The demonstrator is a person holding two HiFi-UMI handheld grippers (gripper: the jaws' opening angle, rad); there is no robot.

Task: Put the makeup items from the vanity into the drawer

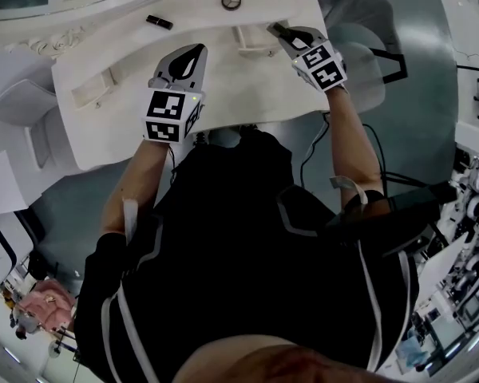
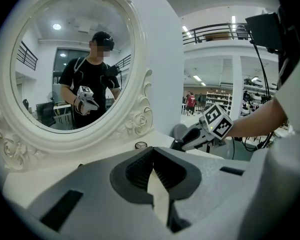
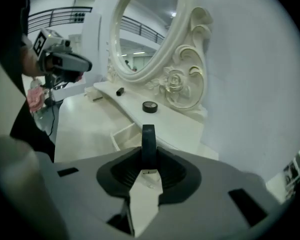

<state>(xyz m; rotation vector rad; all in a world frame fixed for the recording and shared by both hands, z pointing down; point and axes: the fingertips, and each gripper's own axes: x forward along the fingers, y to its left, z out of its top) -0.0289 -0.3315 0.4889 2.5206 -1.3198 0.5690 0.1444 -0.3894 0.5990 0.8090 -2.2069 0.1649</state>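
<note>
Right gripper point(image 3: 148, 165): I'm pinching a slim black item point(image 3: 148, 136) | left gripper point(image 2: 152, 159): resting closed, empty | only its view is showing my reflection in the carved oval mirror point(image 2: 136, 123)

overhead, two low views, shared vanity point(image 1: 199, 24)

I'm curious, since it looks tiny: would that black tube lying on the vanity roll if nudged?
Quite possibly: the black tube lies on its side on the smooth vanity shelf, so a sideways nudge might roll it. It looks small and rigid, probably light to lift.
</note>
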